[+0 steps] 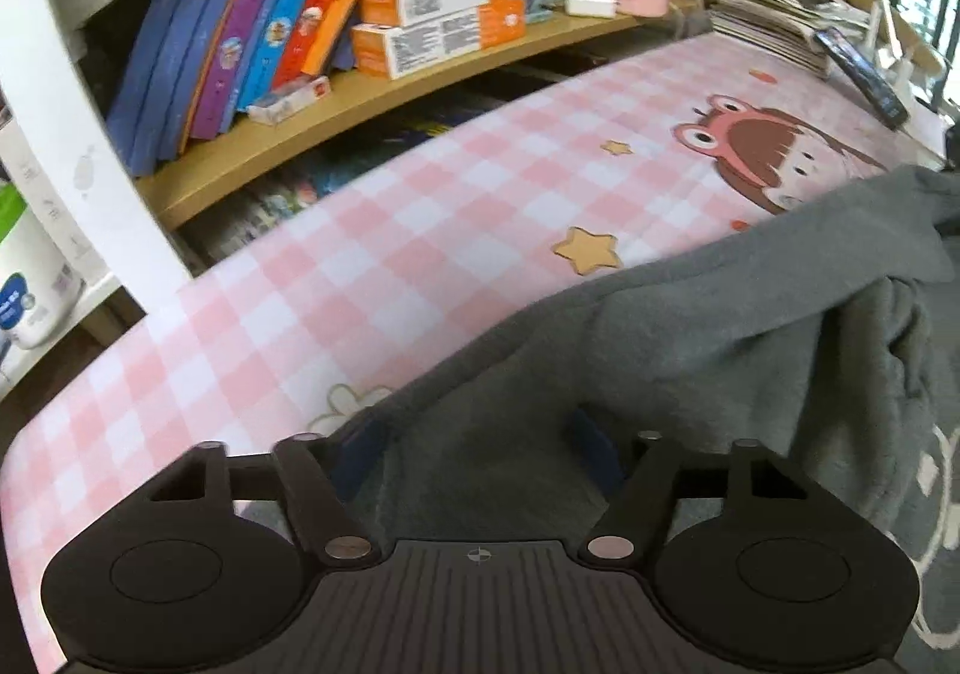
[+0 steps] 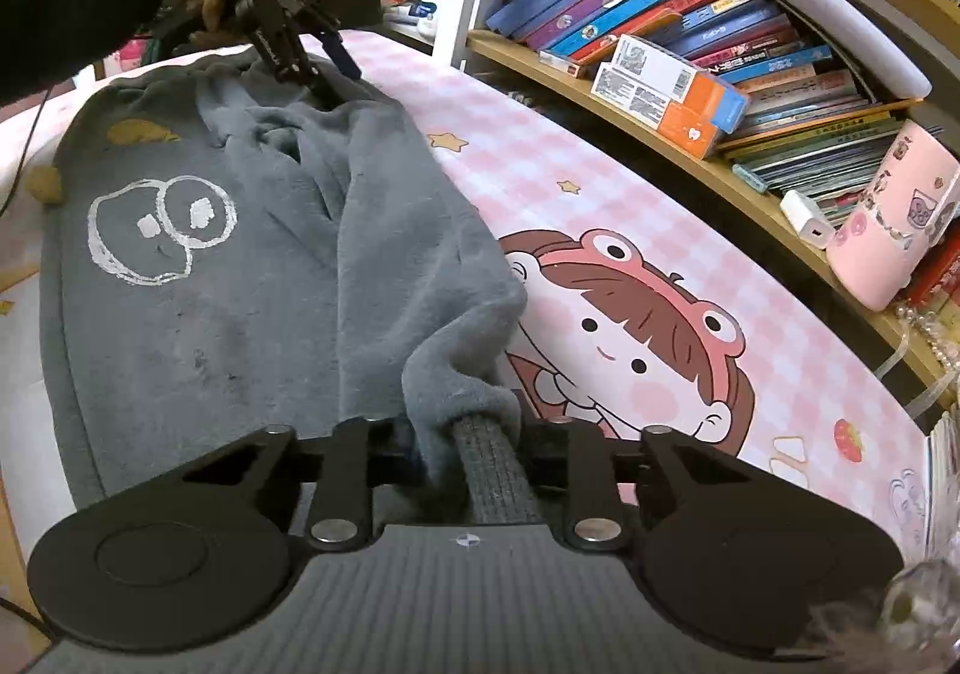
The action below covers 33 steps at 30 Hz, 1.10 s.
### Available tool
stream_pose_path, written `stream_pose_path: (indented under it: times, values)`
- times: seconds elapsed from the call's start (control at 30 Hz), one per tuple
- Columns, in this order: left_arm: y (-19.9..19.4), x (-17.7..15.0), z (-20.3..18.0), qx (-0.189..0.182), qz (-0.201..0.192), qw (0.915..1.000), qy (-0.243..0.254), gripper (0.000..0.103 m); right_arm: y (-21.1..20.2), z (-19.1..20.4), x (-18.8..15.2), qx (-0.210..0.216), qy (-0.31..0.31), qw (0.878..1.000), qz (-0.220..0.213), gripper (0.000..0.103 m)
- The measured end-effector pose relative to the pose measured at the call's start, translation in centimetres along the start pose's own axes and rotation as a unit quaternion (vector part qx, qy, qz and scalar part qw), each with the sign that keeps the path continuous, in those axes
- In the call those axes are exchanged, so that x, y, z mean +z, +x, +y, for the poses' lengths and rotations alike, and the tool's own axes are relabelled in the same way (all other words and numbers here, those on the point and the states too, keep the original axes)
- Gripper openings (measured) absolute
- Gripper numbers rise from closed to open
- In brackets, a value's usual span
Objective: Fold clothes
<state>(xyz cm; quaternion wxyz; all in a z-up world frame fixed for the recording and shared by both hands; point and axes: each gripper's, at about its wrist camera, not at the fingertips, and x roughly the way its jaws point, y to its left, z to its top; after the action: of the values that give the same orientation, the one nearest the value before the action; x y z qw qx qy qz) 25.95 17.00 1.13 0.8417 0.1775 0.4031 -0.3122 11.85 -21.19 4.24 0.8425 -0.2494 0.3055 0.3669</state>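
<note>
Pink checked mat (image 2: 600, 182), one grey garment (image 2: 240, 314), both tongs (image 1: 474, 446) (image 2: 474, 434) clamped on it.

Your right claw (image 2: 474, 434) pinches the ribbed end of the grey top (image 2: 240, 278). Your left claw (image 2: 324, 74) grips its far edge on the pink worktop (image 2: 600, 182).

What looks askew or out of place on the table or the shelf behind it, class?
The grey garment is not flat: its far edge is bunched in ridges between the left gripper and right gripper. On the shelf, the books lean and lie in slumped stacks rather than upright.
</note>
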Motion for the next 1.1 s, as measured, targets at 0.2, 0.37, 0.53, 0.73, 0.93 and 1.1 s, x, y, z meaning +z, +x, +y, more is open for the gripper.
stream_pose_path:
  times: [0.2, 0.37, 0.53, 0.73, 0.93, 1.1]
  values:
    - [-3.5, -1.3, -2.5, 0.023, -0.050, 0.9979, 0.033, 0.014, -1.8, 1.3, 0.5, -0.084, -0.037, 0.995, -0.031, 0.013]
    - [-11.5, -3.6, -5.6, 0.087, -0.174, 0.9806, 0.021, 0.009, -4.9, 4.1, 0.2, -0.193, -0.100, 0.972, -0.085, 0.013]
    - [-17.1, -8.9, -12.8, 0.096, -0.222, 0.9692, 0.044, 0.005, -7.5, 7.7, -3.0, -0.183, -0.127, 0.970, -0.093, 0.013]
    - [-17.9, -15.8, -19.0, 0.091, -0.191, 0.9774, -0.009, 0.012, -7.2, 11.1, -7.7, -0.111, -0.121, 0.986, -0.025, 0.023]
    - [-18.1, -20.6, -20.5, 0.110, -0.209, 0.9651, -0.112, 0.015, -8.6, 10.6, -8.7, -0.087, -0.007, 0.995, -0.048, 0.034]
    - [-18.8, -21.0, -20.0, 0.129, -0.253, 0.9422, -0.178, 0.040, -10.4, 9.8, -9.6, -0.071, 0.084, 0.991, -0.072, 0.045]
